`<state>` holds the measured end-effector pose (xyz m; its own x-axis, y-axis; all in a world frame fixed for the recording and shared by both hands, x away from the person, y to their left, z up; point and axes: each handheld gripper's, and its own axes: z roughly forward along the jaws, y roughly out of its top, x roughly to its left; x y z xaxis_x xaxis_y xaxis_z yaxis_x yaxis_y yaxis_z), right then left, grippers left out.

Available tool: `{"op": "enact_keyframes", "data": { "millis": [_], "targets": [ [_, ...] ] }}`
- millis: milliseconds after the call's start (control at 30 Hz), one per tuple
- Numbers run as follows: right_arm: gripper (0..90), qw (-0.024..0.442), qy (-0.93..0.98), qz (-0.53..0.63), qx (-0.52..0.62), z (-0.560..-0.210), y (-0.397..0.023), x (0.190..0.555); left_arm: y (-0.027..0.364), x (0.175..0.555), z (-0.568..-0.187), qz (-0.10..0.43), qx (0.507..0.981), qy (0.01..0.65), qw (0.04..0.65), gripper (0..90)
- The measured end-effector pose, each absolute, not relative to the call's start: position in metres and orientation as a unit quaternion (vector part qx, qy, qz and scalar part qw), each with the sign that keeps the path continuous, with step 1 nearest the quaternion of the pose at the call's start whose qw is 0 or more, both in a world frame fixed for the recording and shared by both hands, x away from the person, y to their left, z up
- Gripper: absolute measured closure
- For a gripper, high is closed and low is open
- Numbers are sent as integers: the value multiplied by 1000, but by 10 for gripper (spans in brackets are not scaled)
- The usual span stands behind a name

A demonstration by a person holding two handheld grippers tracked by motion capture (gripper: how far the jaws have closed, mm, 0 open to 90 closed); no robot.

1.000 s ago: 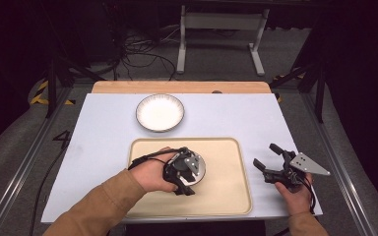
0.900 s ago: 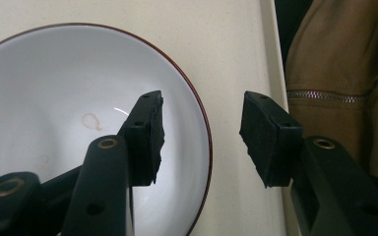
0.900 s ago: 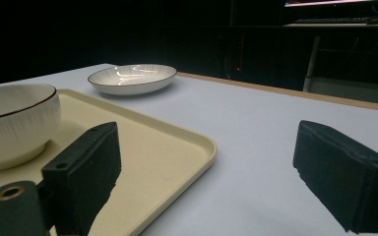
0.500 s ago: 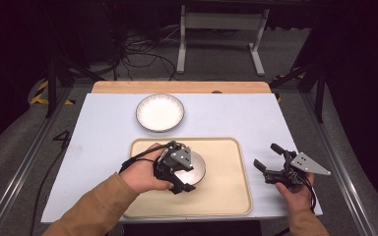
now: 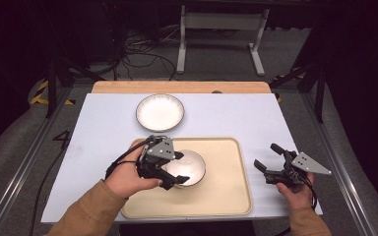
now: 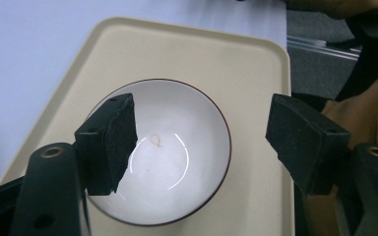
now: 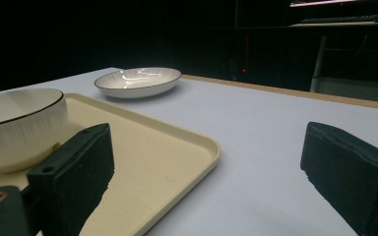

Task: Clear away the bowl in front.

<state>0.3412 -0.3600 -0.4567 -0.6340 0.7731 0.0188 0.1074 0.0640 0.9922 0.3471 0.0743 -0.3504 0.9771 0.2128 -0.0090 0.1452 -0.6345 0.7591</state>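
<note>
I am hovering the left hand-held gripper [image 6: 202, 142], jaws spread, over the glazed bowl [image 6: 170, 152] on the tray [image 5: 226, 191], judging it rigid, slippery, breakable, best pinched at its thin rim.

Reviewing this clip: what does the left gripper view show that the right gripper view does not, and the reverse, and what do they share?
Left gripper view alone: the bowl's inside from above, with a small brownish ring mark near its centre, and the left tongs open above it, one pad over the bowl.

Right gripper view alone: the plate on the bare white table beyond the tray, and the right tongs open and empty.

Both: the dark-rimmed bowl on the beige tray.
</note>
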Motion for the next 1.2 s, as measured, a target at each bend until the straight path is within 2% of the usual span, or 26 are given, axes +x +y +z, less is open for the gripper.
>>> {"op": "enact_keyframes", "data": {
  "millis": [633, 1200],
  "targets": [
    [63, 270, 672, 605, 329, -457, -362, 342, 127, 333, -356, 102, 847, 164, 496, 219],
    [54, 265, 667, 612, 332, -457, -363, 342, 170, 333, -374, 125, 807, 209, 538, 156]
  ]
}}
